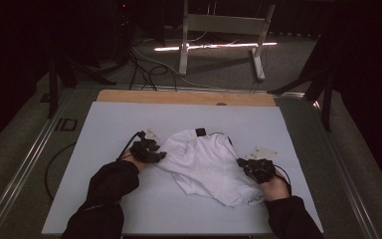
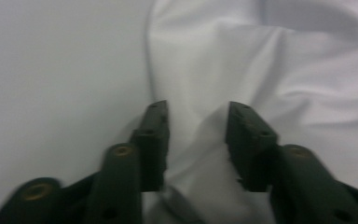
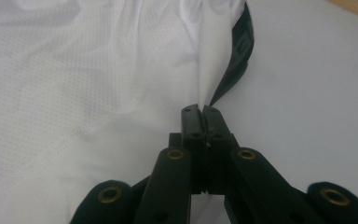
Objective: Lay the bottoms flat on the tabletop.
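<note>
Black jaws of the right gripper (image 3: 199,111) pinch the white shirt (image 1: 206,162) edge tight. Left gripper (image 2: 196,126) gapes wide around a fold on the white table (image 1: 129,119). Pulling now could drag the shirt crooked, since only 1 side holds.

The shirt (image 3: 74,70) is white cloth, matt, with a fine pinhole mesh weave close by the right gripper (image 3: 199,109); its trim (image 3: 240,56) beyond those jaws is black and slightly shiny. Between the left gripper (image 2: 196,126) jaws the cloth looks smooth and soft. Both grippers are matt black plastic with brass-coloured metal rivets. The table (image 1: 129,209) beneath is smooth, matt white; its far edge (image 1: 184,97) looks like wood.
</note>
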`<act>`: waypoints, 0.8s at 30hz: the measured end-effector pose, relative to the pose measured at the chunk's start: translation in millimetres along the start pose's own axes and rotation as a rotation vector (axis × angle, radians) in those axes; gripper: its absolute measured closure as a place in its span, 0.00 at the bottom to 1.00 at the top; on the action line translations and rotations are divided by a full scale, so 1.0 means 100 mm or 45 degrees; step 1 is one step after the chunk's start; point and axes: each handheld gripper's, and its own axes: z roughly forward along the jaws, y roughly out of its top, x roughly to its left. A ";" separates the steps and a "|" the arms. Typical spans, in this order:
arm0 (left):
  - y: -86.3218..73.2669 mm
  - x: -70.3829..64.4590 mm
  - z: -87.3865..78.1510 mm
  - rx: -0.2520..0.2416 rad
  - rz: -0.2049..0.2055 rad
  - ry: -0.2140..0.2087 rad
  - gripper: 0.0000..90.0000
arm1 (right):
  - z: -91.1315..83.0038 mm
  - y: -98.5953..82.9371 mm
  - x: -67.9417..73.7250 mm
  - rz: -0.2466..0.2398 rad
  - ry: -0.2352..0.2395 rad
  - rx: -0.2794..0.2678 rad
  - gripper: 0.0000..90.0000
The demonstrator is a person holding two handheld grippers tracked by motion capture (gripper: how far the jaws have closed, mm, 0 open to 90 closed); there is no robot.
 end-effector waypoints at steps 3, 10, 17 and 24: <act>0.02 -0.03 -0.01 0.019 0.030 0.006 0.99 | -0.03 0.01 0.00 -0.011 -0.016 -0.023 1.00; 0.02 0.00 -0.23 -0.053 0.025 0.025 1.00 | -0.10 0.08 0.01 -0.019 -0.020 -0.068 1.00; 0.01 0.10 -0.59 -0.097 0.003 0.044 1.00 | -0.17 0.17 -0.02 -0.008 -0.044 -0.116 1.00; -0.13 0.09 -1.15 -0.187 0.000 0.060 1.00 | -0.38 0.30 0.06 -0.040 -0.037 -0.201 1.00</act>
